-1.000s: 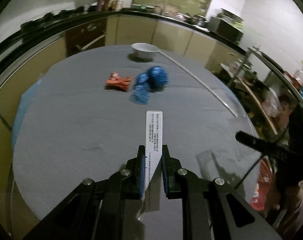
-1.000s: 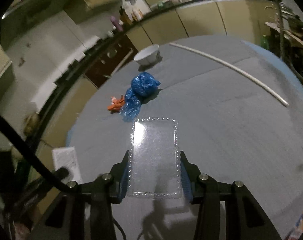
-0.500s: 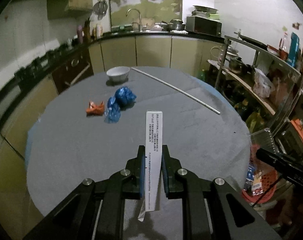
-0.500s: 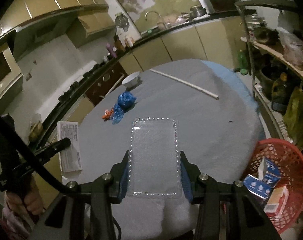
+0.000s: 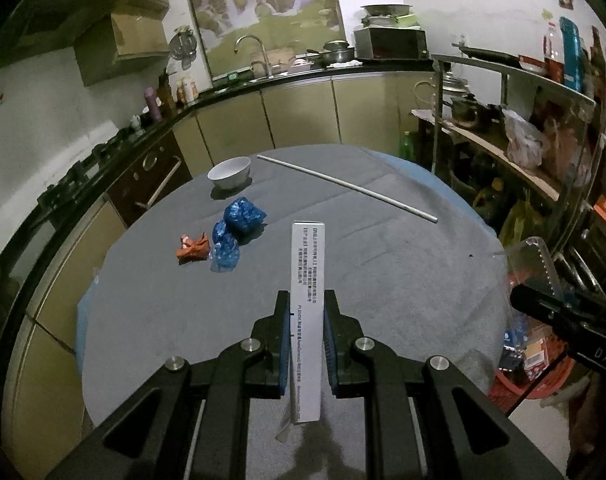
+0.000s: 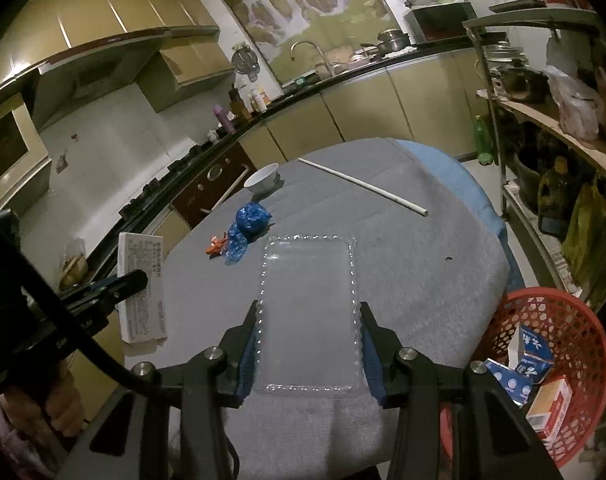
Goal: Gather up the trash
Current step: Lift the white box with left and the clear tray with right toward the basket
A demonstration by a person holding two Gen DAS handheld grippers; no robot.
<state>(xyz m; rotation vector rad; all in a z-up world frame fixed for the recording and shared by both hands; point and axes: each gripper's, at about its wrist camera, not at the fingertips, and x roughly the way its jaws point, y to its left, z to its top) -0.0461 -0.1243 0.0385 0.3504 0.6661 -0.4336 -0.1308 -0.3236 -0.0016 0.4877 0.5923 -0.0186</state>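
Observation:
My left gripper (image 5: 307,300) is shut on a thin white printed box (image 5: 307,280), held edge-up above the near part of the round grey table (image 5: 403,272). In the right wrist view the same box (image 6: 141,280) shows flat-faced at the left. My right gripper (image 6: 307,316) is shut on a clear plastic tray (image 6: 309,312), held flat by its long sides. Crumpled blue plastic bags (image 5: 239,224) and an orange wrapper (image 5: 192,246) lie together on the table's far left. A red mesh basket (image 6: 559,360) with several small boxes stands on the floor at the right.
A white bowl (image 5: 229,172) and a long white rod (image 5: 347,186) lie at the table's far side. Cabinets and a sink counter curve behind. A cluttered metal shelf rack (image 5: 523,120) stands right of the table, close behind the basket. A person's hand (image 6: 43,404) holds the left gripper's handle.
Both grippers have drawn back from the table and risen, so the table looks smaller and the red basket has come into view. The box and the tray stay gripped.

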